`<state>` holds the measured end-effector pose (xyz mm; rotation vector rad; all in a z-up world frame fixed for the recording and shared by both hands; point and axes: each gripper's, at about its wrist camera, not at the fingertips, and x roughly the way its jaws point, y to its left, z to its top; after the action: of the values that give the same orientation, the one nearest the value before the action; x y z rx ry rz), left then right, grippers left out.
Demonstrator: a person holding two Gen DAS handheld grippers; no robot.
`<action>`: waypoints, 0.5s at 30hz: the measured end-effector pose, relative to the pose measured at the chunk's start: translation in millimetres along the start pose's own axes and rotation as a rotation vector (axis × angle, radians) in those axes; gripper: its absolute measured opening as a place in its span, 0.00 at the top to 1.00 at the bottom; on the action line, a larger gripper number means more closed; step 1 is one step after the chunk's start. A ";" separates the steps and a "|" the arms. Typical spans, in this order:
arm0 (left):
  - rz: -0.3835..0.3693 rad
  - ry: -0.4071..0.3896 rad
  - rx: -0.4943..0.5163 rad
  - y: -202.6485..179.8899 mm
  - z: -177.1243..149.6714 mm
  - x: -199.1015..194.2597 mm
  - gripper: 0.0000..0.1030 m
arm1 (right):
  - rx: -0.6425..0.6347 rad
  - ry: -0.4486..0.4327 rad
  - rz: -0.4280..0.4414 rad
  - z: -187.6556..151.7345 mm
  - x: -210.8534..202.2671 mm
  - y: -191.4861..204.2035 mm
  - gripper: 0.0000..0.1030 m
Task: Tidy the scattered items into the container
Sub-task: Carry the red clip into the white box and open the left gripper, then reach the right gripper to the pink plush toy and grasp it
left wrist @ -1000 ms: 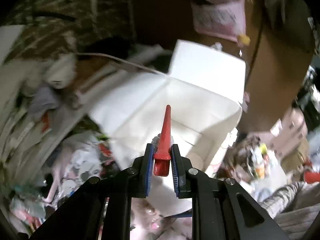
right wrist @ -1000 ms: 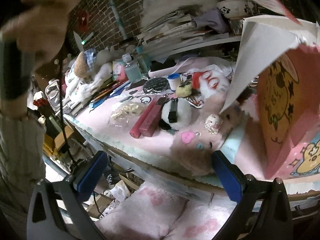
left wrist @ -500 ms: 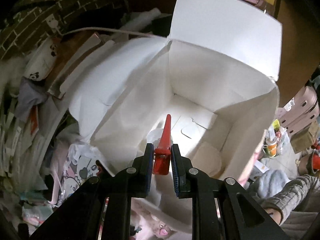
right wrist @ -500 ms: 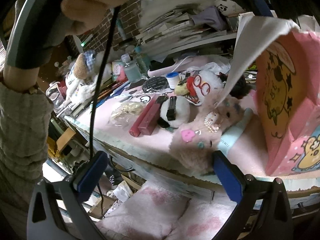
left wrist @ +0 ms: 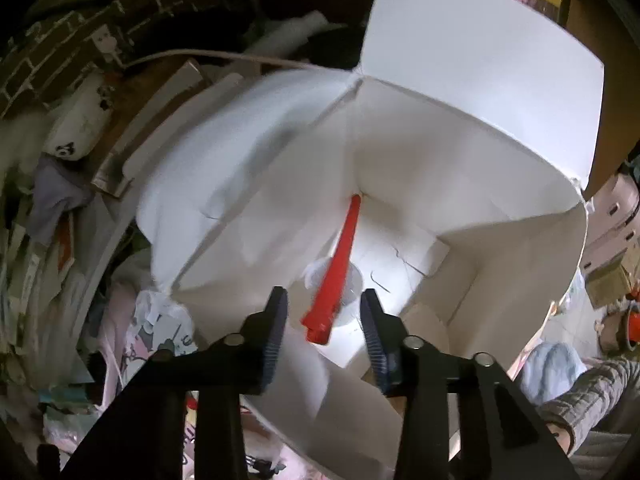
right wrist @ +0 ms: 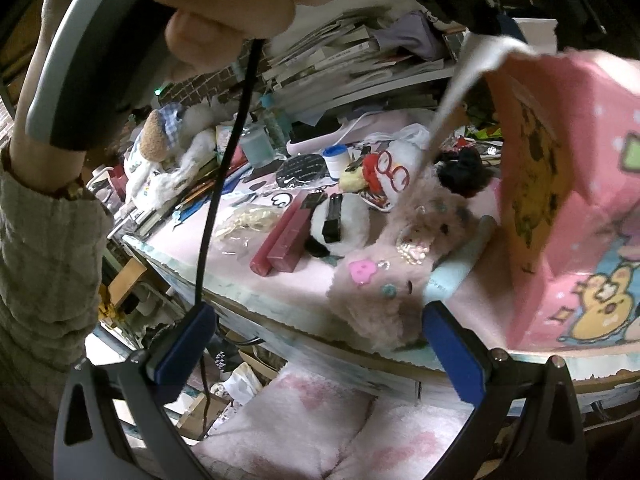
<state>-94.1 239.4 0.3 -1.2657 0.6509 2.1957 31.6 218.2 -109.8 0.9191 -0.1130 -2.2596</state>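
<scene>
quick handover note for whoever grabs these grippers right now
Left gripper: open over the white box; the red clip is free between the fingers, inside the box.
Right gripper: open, empty, low at the table edge.
Done: the clip, it seems.
Left on the pink table: pink plush, two dark red tubes, panda plush, more clutter behind. The pink plush is nearest the right gripper.

A table (right wrist: 280, 312) with a pink surface carries 2 dark red tubes (right wrist: 280, 240) lying side by side left of centre, a fluffy pink pouch (right wrist: 400, 264) near the front edge, a pink cartoon-printed box (right wrist: 568, 216) at right, and a clear bag (right wrist: 244, 224) left of the tubes
</scene>
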 end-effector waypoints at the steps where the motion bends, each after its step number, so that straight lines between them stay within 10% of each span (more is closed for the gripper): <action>1: -0.006 -0.011 -0.007 1.2 -0.9 -4.0 0.59 | 0.000 -0.004 -0.007 0.1 -0.6 -0.6 0.00; 3: -0.029 -0.052 -0.033 5.6 -4.0 -17.4 0.42 | 0.004 -0.012 -0.020 0.3 -1.2 -2.6 0.00; 9: -0.084 -0.165 -0.104 24.7 -11.5 -47.0 0.39 | 0.046 -0.038 -0.057 4.7 -1.9 -17.3 0.00; 15: 0.049 -0.273 -0.130 38.3 -37.9 -76.1 0.36 | 0.076 -0.058 -0.097 6.4 -9.0 -26.2 0.00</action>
<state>-62.2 171.7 56.0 -0.9928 0.4414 2.4267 17.3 242.7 -108.0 0.9159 -0.1846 -2.3874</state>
